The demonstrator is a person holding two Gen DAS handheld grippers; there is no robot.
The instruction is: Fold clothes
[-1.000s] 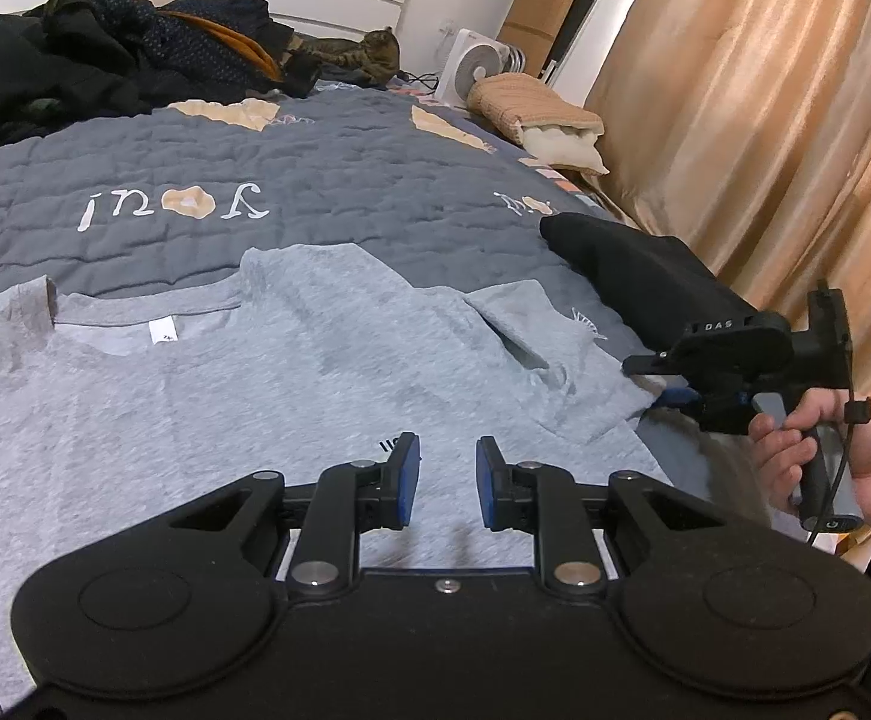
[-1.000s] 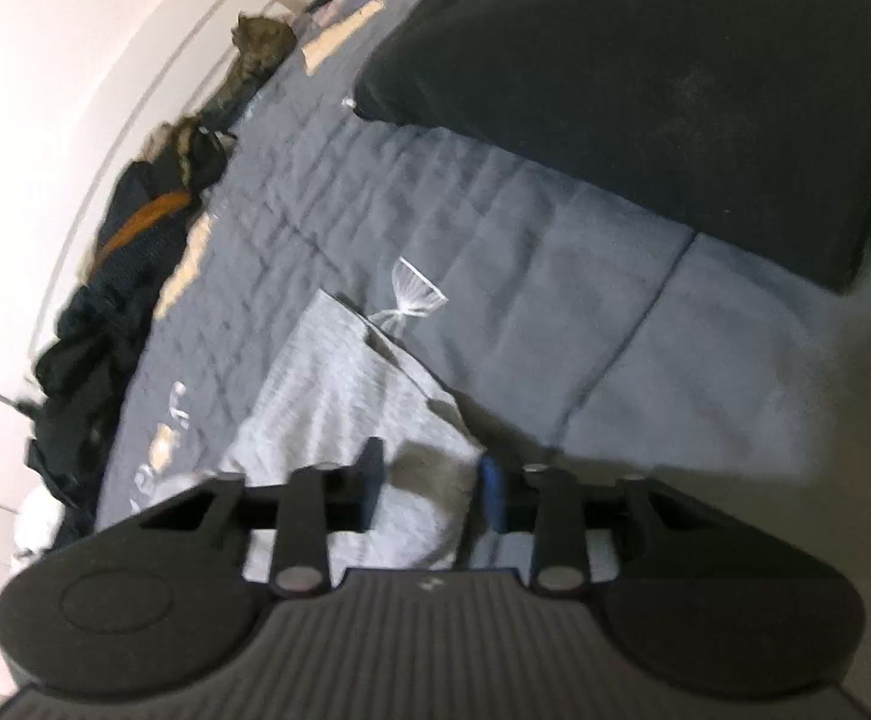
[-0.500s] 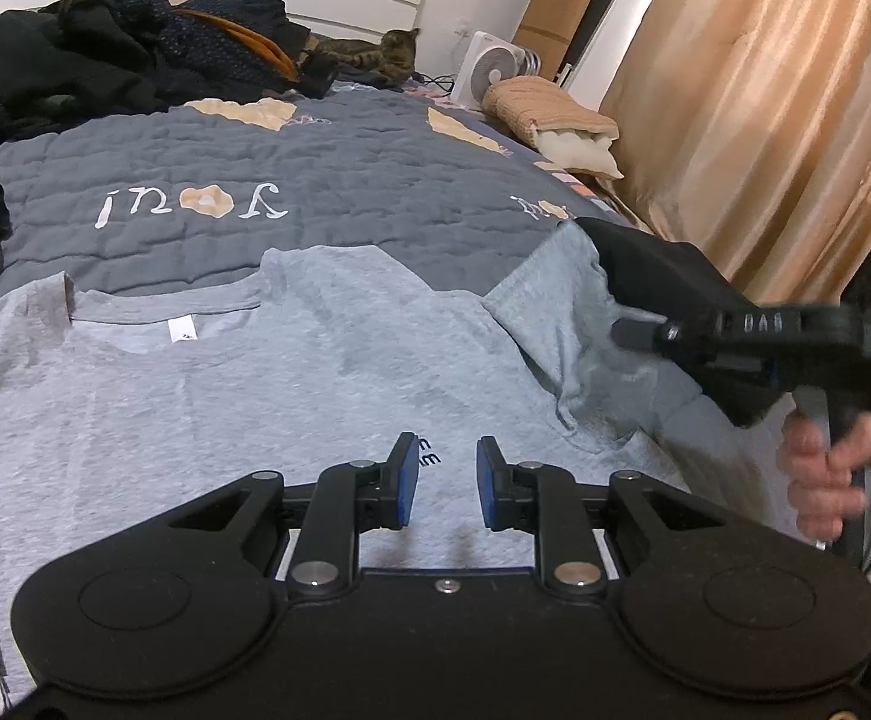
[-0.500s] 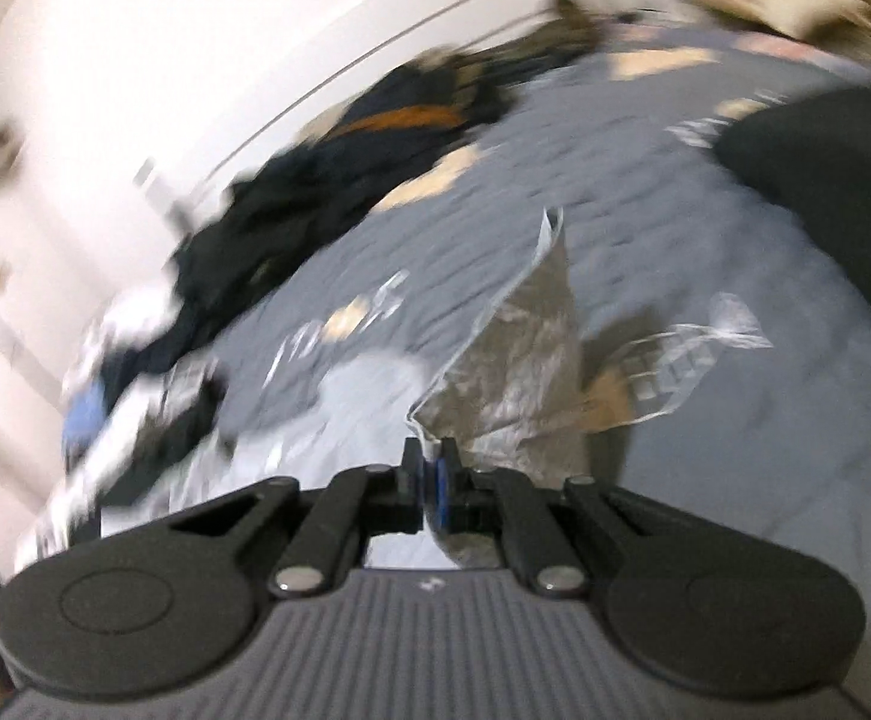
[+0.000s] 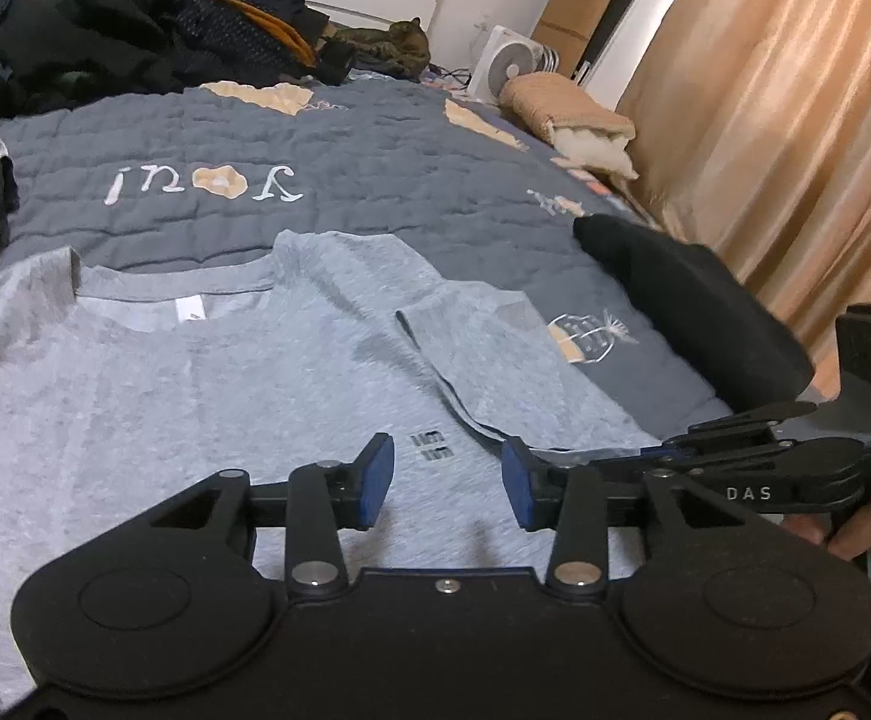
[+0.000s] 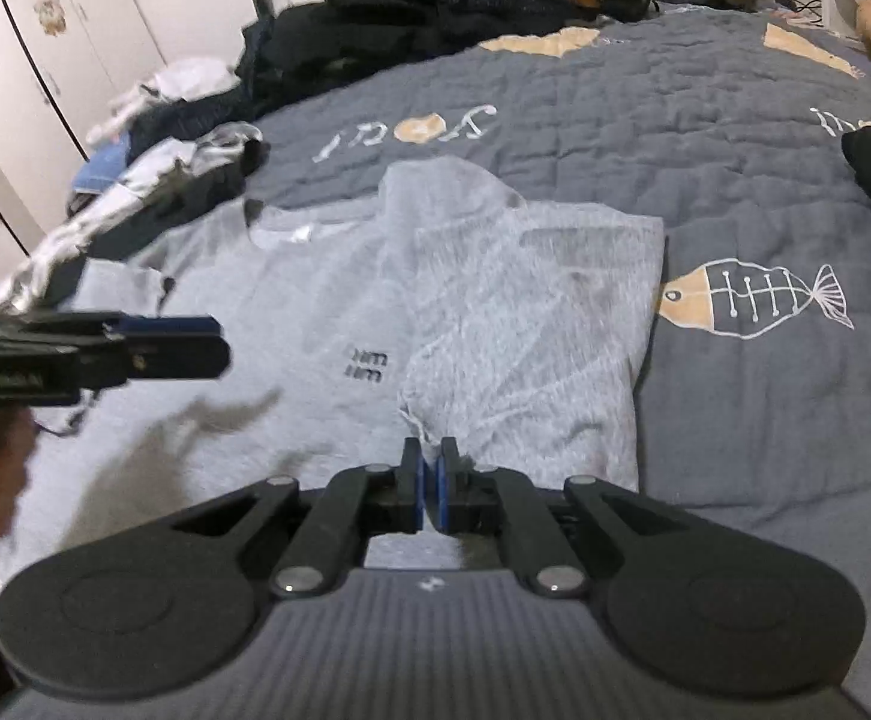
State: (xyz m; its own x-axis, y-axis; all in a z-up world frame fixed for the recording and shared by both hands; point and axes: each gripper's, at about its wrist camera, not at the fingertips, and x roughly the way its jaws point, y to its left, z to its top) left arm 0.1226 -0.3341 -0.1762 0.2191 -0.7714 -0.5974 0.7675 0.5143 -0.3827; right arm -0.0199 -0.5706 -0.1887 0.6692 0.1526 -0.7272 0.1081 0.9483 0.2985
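A grey T-shirt lies flat on the bed, collar toward the headboard, small dark print on the chest. Its right sleeve is folded inward over the body. In the right wrist view the same T-shirt fills the centre, and my right gripper is shut on the folded sleeve's near edge. My left gripper hovers open just above the chest print, holding nothing. The right gripper reaches in from the right, held by a hand. The left gripper shows at the left.
A navy quilt covers the bed. Dark clothes are piled at the headboard, with a cat beside them. A black folded garment lies right of the shirt. A fan, a tan pillow and curtains stand further right.
The right gripper shut on the right sleeve, lifted it and carried it leftward over the shirt's body, where it now lies folded. The left gripper stayed open above the chest.
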